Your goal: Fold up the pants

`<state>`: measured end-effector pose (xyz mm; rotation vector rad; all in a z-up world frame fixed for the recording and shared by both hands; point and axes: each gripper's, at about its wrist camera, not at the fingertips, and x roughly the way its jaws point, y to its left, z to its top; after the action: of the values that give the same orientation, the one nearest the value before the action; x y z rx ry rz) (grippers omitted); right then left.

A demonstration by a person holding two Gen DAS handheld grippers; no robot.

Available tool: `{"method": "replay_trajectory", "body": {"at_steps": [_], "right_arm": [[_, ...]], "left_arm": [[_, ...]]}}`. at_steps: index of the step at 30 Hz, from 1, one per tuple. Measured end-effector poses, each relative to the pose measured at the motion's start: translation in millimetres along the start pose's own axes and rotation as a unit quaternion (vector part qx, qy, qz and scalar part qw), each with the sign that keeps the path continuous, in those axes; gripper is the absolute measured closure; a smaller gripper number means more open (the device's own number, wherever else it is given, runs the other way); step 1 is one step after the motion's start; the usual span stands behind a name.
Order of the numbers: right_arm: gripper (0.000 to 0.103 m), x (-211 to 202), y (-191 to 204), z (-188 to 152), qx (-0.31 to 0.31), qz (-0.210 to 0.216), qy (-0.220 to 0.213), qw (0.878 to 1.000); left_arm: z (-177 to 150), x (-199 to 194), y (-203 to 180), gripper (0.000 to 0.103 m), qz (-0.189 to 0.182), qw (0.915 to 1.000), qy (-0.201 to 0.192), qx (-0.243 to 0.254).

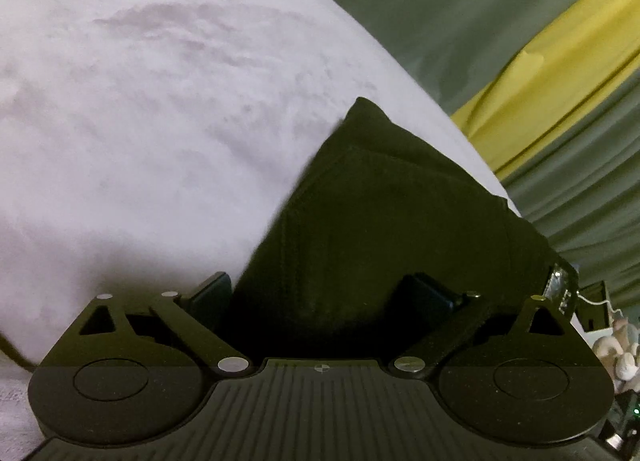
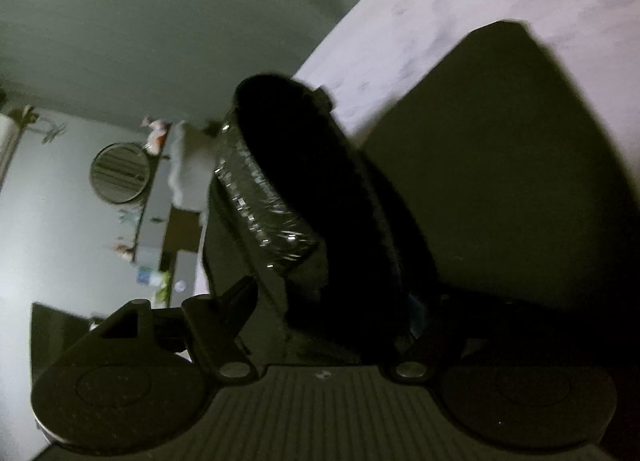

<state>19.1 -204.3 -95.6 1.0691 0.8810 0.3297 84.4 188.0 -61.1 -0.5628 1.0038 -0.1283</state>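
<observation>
The dark pants [image 1: 380, 221] lie at the edge of the pale bed [image 1: 140, 121]; soft and limp, best pinched at corners. Left tongs [image 1: 324, 293] stand wide open astride the cloth; right tongs [image 2: 340, 301] are partly open, grip unclear.

Both views sit low and close behind their tools. The left wrist view looks down along the left tool [image 1: 324, 293] onto dark pants [image 1: 384, 221] on a pale bed [image 1: 140, 121]. The right wrist view tilts sideways over the same pants [image 2: 500, 181] and bed [image 2: 460, 9], toward the room.
</observation>
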Motion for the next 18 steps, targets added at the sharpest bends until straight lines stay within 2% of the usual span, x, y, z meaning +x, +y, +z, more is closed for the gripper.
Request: {"method": "replay_trajectory", "body": {"at_steps": [1,4,6,9,11,12,13,14,16,18], "right_arm": [[0.052,3.1,-1.0,0.5,-0.001,-0.006,0.002,1.000],[0.056,4.7,-10.3,0.7,0.014,0.012,0.005,1.000],[0.053,7.5,-11.2,2.7,0.028,0.023,0.006,0.999],[0.037,18.1,-4.0,1.6,0.033,0.036,0.011,0.999],[0.034,24.9,8.2,-0.5,0.017,0.033,0.023,0.999],[0.040,26.8,13.6,-0.3,0.007,0.024,0.023,0.999],[0.053,28.6,21.1,-1.8,-0.010,0.008,0.021,1.000],[0.056,27.7,29.1,-4.6,-0.025,-0.005,0.014,1.000],[0.071,21.6,46.6,-10.8,-0.063,-0.023,-0.007,0.998],[0.076,13.6,72.6,-18.7,-0.123,-0.052,-0.030,0.991]], "left_arm": [[-2.2,-4.8,-3.8,0.004,-0.002,1.0000,-0.001,-0.002],[-3.6,-6.1,-6.6,0.003,-0.009,0.9999,-0.003,-0.009],[-4.8,-5.1,-7.8,0.003,-0.008,0.9999,-0.006,-0.010],[-4.7,-2.9,-6.7,0.002,-0.005,0.9999,-0.009,-0.012],[-5.1,-3.1,-4.4,0.002,-0.008,0.9997,-0.012,-0.018],[-5.5,-3.7,-3.3,0.002,-0.009,0.9996,-0.015,-0.022],[-6.0,-3.7,-2.5,0.002,-0.009,0.9995,-0.018,-0.025],[-6.6,-4.4,-2.6,0.002,-0.009,0.9994,-0.022,-0.027],[-8.6,-9.2,-3.9,0.002,-0.013,0.9990,-0.035,-0.025],[-11.0,-15.6,-6.6,0.002,-0.026,0.9980,-0.054,-0.018]]}}
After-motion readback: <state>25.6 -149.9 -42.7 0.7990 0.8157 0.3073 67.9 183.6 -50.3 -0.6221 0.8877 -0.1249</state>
